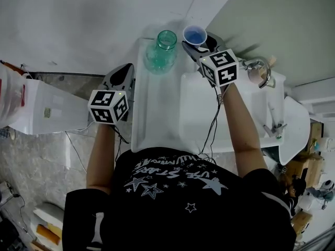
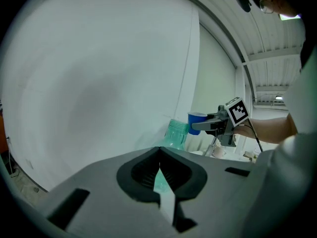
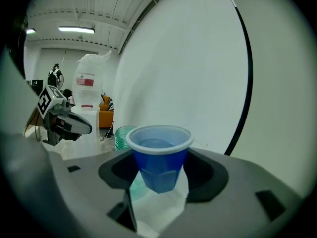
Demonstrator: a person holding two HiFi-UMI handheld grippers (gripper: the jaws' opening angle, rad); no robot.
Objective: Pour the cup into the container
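A blue plastic cup with a white rim stands upright between the jaws of my right gripper, which is shut on it. In the right gripper view the cup fills the middle, with what looks like liquid inside. Just left of the cup stands a green glass jar with an open mouth, on the far end of a white counter. The jar also shows in the left gripper view, with the cup beside it. My left gripper hovers off the counter's left edge, shut and empty.
A white sink with a metal tap lies right of the counter. A white box stands at the left, lower down. A plain white wall runs behind the jar.
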